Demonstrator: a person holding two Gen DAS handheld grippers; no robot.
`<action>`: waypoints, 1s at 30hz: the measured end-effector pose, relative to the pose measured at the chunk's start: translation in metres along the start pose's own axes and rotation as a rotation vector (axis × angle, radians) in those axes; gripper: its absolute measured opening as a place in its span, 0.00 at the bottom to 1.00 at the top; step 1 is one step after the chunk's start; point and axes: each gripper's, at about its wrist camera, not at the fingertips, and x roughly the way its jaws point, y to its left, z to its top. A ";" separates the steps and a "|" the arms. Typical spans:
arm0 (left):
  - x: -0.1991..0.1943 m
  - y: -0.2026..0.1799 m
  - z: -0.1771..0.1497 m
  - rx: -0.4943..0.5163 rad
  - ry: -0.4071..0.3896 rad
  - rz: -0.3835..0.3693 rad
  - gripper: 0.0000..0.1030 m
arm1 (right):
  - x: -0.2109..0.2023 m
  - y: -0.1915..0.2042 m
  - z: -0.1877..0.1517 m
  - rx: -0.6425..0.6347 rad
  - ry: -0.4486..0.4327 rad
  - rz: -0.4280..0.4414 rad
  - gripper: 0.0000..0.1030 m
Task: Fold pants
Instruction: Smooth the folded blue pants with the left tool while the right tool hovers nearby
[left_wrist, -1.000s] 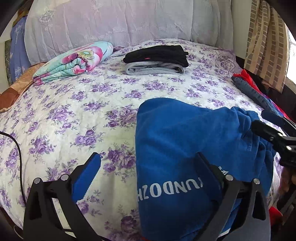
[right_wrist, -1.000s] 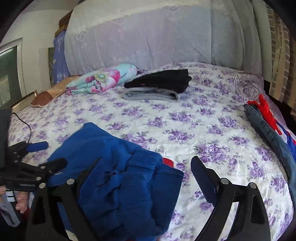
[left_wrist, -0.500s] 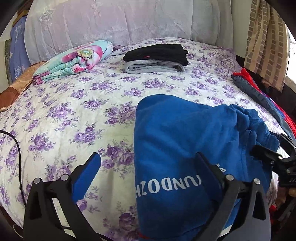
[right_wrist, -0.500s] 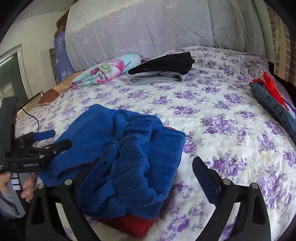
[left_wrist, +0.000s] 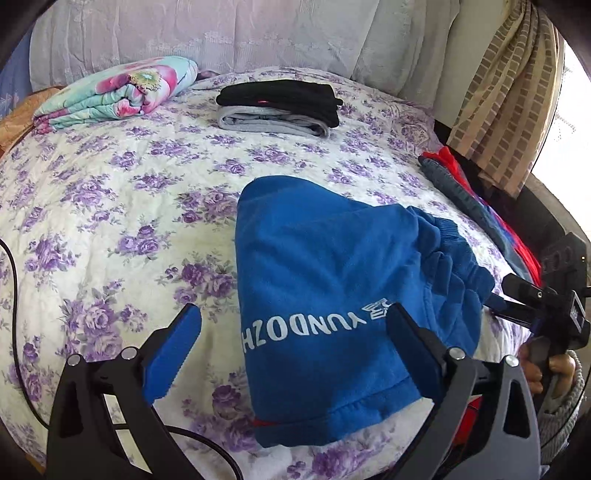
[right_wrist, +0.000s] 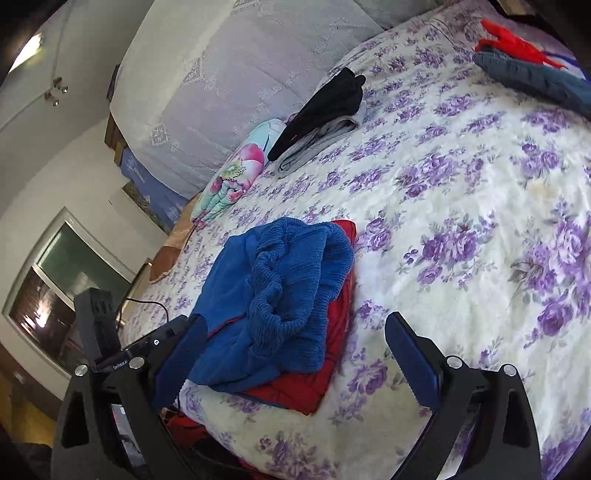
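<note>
Hovering with fingers spread wide, the left gripper (left_wrist: 293, 341) and the right gripper (right_wrist: 295, 345) both stand over the folded blue pants (left_wrist: 332, 295), pinching nothing.

The blue pants lie at the near edge of the flowered bedspread (left_wrist: 110, 221), on top of a red garment (right_wrist: 328, 369). Far behind the pants, near the headboard cover (left_wrist: 229, 33), a black garment (left_wrist: 280, 96) sits on a grey one (left_wrist: 269, 123), with a rolled floral blanket (left_wrist: 114, 92) to their left. To the right of the pants, more clothes (left_wrist: 454, 184) lie at the bed's edge.

Folded blue pants (left_wrist: 332, 295) — white lettering, red lining — flat on bed's near edge.
</note>
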 end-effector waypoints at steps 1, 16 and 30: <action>0.000 0.002 -0.001 -0.003 0.009 -0.019 0.95 | 0.001 -0.003 0.001 0.017 0.003 0.008 0.94; 0.012 0.004 -0.022 0.048 0.090 0.035 0.96 | -0.002 0.058 -0.019 -0.315 -0.017 -0.227 0.94; -0.032 -0.012 -0.021 0.125 -0.034 0.018 0.95 | -0.035 0.091 -0.032 -0.542 -0.098 -0.323 0.95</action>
